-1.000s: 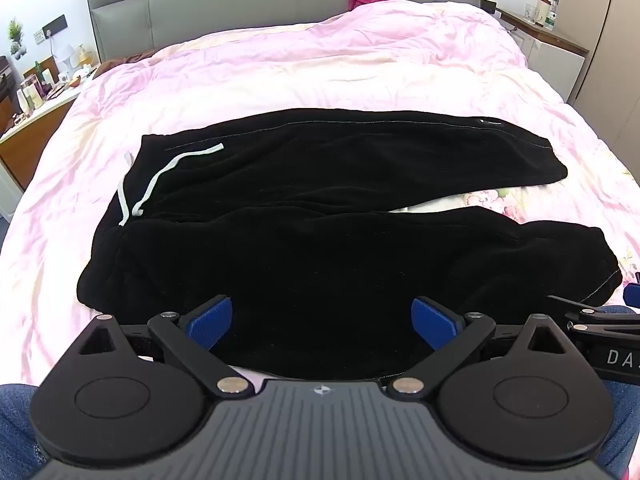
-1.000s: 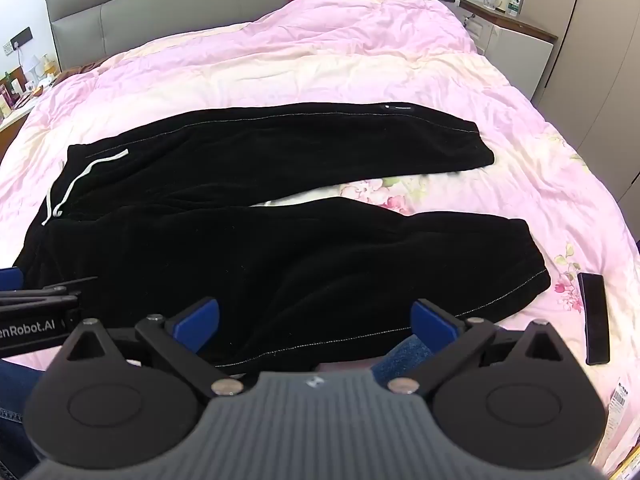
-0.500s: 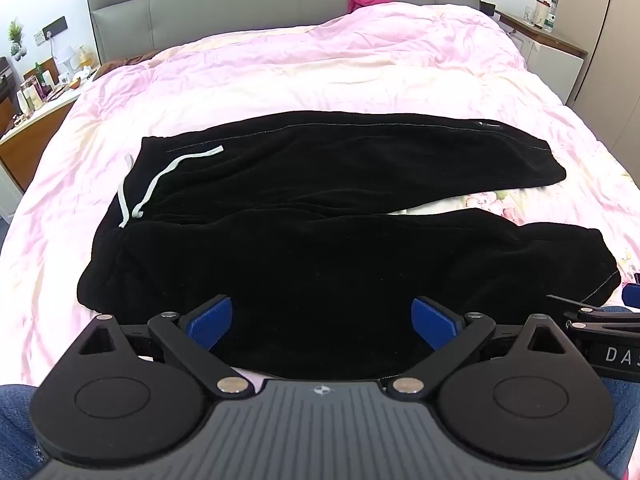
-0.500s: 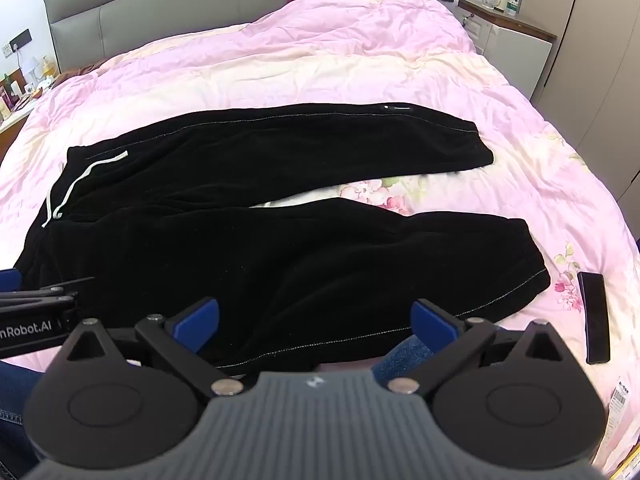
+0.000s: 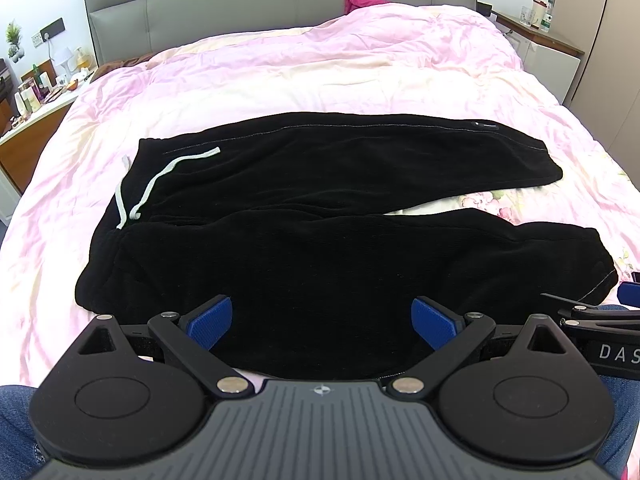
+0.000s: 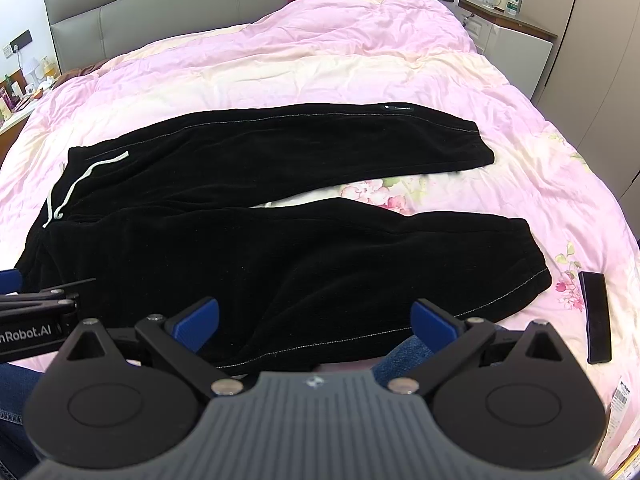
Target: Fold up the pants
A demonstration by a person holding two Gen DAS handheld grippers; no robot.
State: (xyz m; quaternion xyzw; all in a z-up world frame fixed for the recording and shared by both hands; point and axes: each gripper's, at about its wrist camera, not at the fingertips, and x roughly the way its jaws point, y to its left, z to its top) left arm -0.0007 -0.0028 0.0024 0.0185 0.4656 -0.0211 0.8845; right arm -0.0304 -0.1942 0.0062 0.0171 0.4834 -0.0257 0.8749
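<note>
- Right now my left gripper [image 5: 322,316] hangs over the near edge of the bed with its blue fingers [image 5: 210,316] spread wide and nothing between them.
- My right gripper [image 6: 315,320] sits the same way, fingers [image 6: 434,322] wide apart and empty; part of it also shows at the right edge of the left camera.
- Straight ahead of both grippers, the black pants [image 5: 320,216] lie flat on the pink quilt [image 5: 320,60], stretched sideways across the bed.
- Their waistband is off to the left of my left gripper, with a white drawstring [image 5: 156,176] curling across it.
- Both legs run away to the right; the near leg [image 6: 340,264] ends at a cuff ahead and to the right of my right gripper, and the far leg [image 6: 300,148] lies beyond it.
- Between the two legs a wedge of flowered quilt shows through, widening toward the cuffs.
- The near hem of the pants passes just under the tips of both grippers; I cannot tell whether any finger touches the cloth.
- To the right of my right gripper, past the cuff, a flat black bar [image 6: 596,316] rests on the quilt, apart from the pants.
- Blue jeans [image 6: 400,356] of the person show just below my right gripper's fingers.
- Far ahead stands the grey headboard [image 5: 280,4].
</note>
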